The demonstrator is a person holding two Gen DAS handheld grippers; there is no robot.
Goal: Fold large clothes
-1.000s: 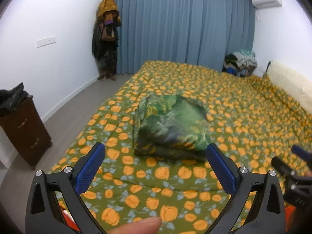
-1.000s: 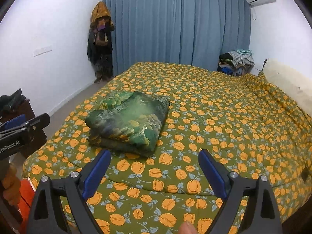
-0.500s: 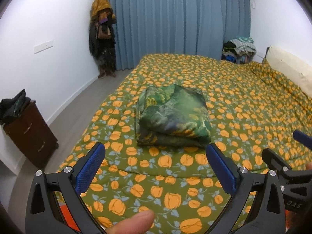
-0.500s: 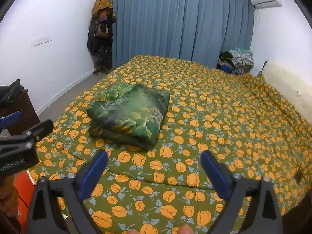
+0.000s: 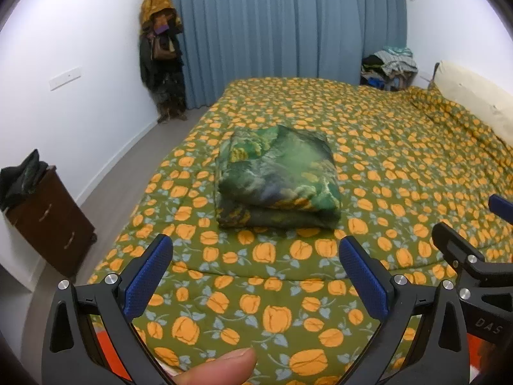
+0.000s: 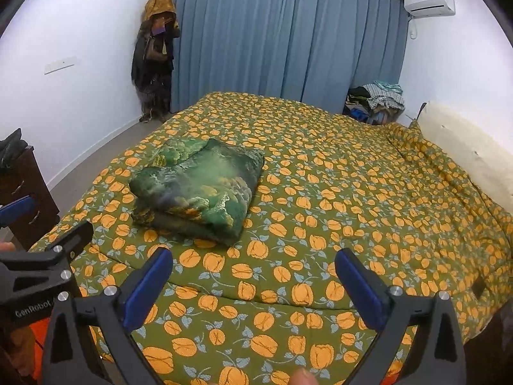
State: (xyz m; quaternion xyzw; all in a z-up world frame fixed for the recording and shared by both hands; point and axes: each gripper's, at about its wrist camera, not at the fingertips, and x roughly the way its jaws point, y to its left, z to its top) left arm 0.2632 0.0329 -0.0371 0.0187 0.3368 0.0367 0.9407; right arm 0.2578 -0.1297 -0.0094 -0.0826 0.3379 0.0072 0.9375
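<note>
A green patterned garment [image 5: 277,176] lies folded in a thick rectangle near the front left of the bed [image 5: 400,147]; it also shows in the right wrist view [image 6: 198,189]. My left gripper [image 5: 256,272] is open and empty, held above the bed's front edge, short of the bundle. My right gripper [image 6: 253,276] is open and empty, to the right of the bundle and nearer than it. Each gripper shows at the edge of the other's view.
The bed has a green quilt with orange flowers. A dark wooden cabinet [image 5: 48,221] stands left of the bed. Clothes hang in the far left corner [image 5: 160,54]. A clothes pile [image 6: 375,102] sits by the blue curtain. A cream headboard [image 6: 465,147] is at right.
Both grippers have drawn back and risen slightly from the bed, so the folded bundle sits farther away. Both stay open. The bundle has not moved.
</note>
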